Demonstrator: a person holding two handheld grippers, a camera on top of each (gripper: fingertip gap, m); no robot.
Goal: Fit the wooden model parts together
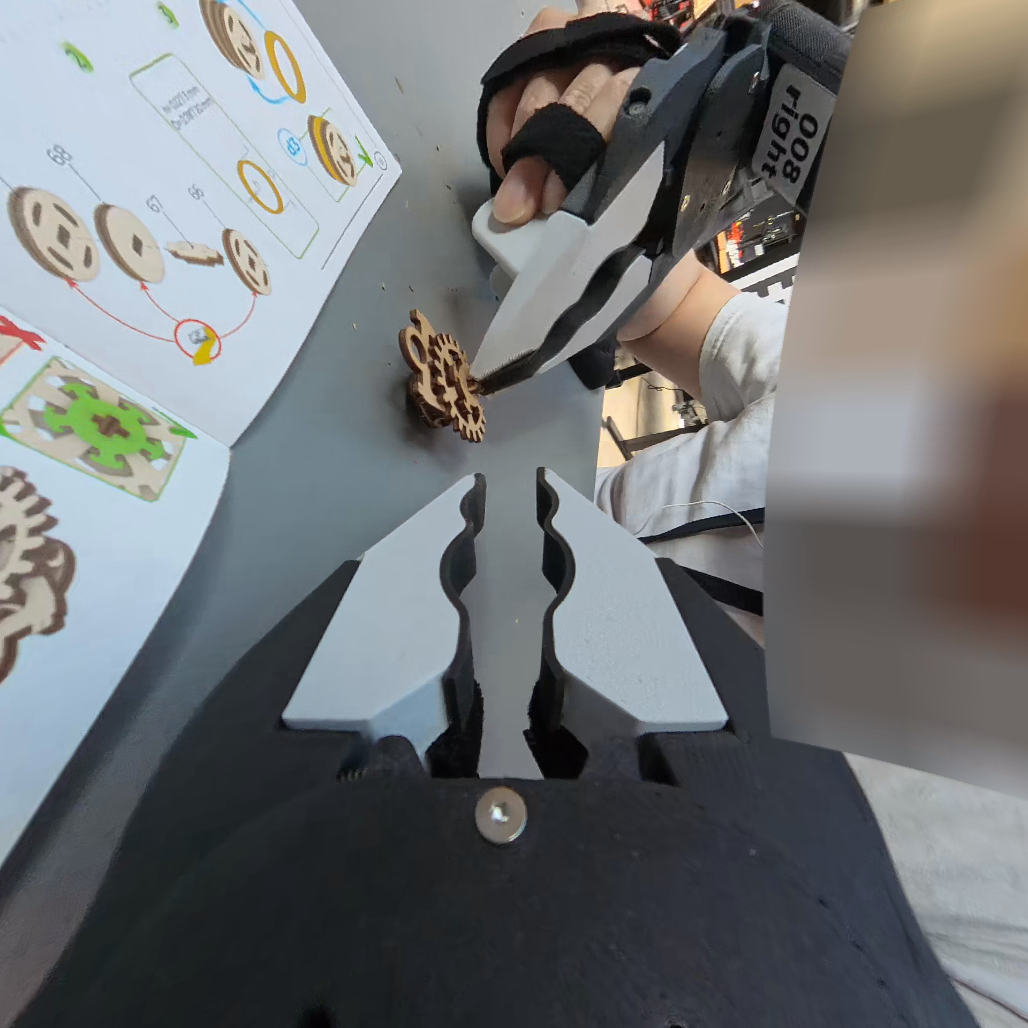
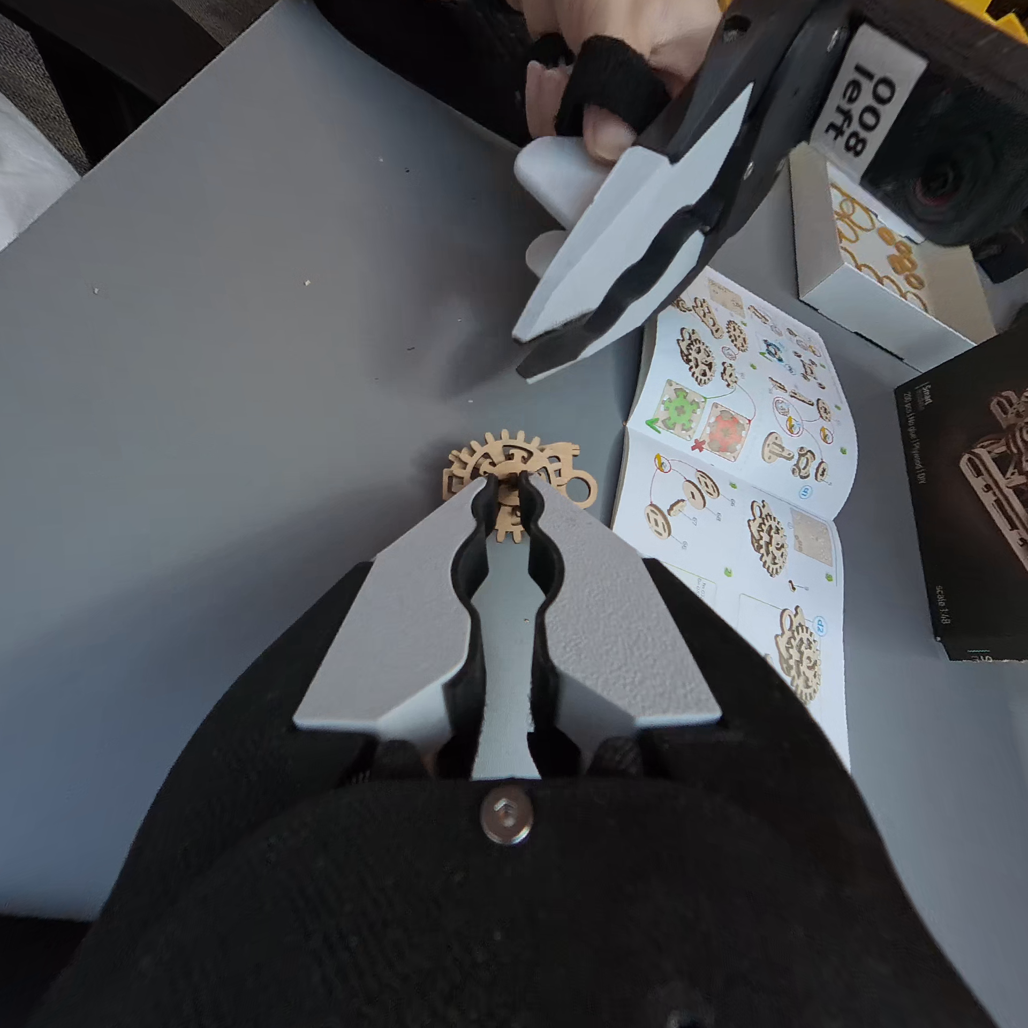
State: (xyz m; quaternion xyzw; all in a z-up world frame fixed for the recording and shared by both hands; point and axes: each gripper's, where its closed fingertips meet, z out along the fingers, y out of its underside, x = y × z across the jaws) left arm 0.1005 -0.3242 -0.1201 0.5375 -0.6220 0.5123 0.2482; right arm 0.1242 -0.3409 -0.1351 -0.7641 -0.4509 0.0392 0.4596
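Note:
A wooden gear assembly (image 2: 489, 453) lies flat on the grey table (image 2: 222, 389): a toothed wheel on a plate with a ring loop. My right gripper (image 2: 507, 483) is shut on a small wooden piece (image 2: 508, 500) at the gear's centre. From the left wrist view, its fingertips (image 1: 481, 370) press on the gear assembly (image 1: 439, 384). My left gripper (image 1: 510, 477) is open and empty, hovering just short of the assembly. It also shows in the right wrist view (image 2: 528, 356), above and behind the gear.
An open instruction booklet (image 2: 740, 500) lies right of the gear and also shows in the left wrist view (image 1: 167, 222). A black kit box (image 2: 968, 528) and a white box (image 2: 868, 289) stand at the far right. A person's arm (image 1: 695, 389) is beside the table edge.

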